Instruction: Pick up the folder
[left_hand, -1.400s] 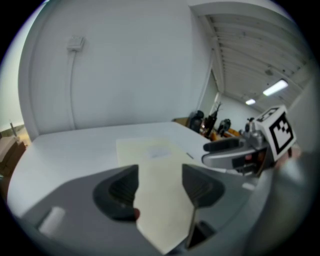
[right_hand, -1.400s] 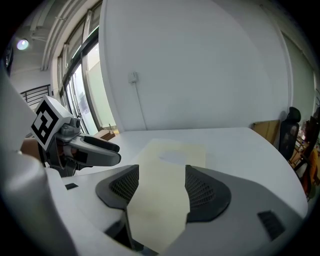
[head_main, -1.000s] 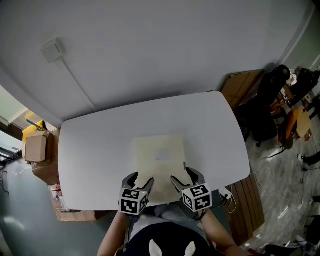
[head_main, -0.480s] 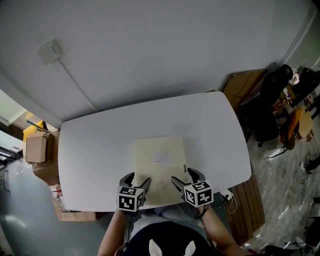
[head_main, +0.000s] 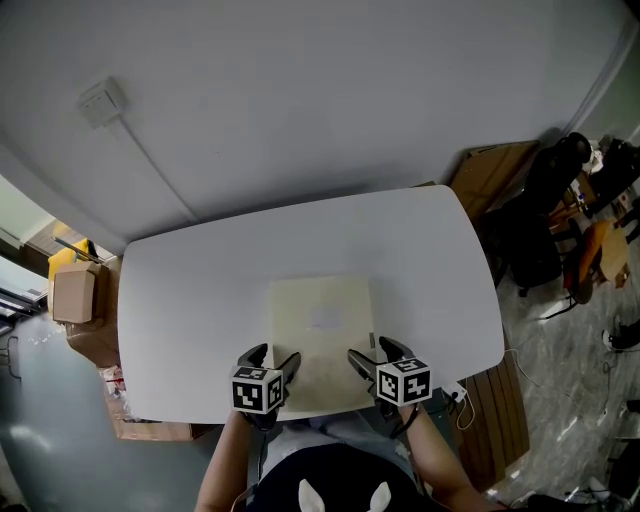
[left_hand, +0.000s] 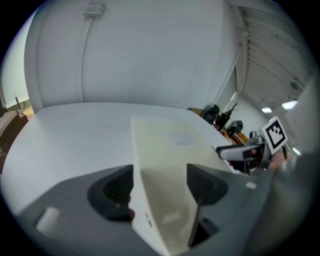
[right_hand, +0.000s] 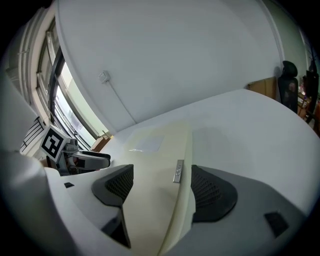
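In the head view, one cream folder (head_main: 320, 335) lies flat on the single white table (head_main: 200, 290), close to its near edge. Two grippers, each with one marker cube, hang over that edge: the left gripper (head_main: 272, 358) at the folder's near left corner, the right gripper (head_main: 374, 352) at its near right corner. In the left gripper view, its two jaws have just been opening and stand wide apart, the folder's corner between them and not clamped. In the right gripper view, the two jaws have likewise just been opening and straddle the folder's edge, where one small metal clip (right_hand: 178, 171) sits; the pads do not press.
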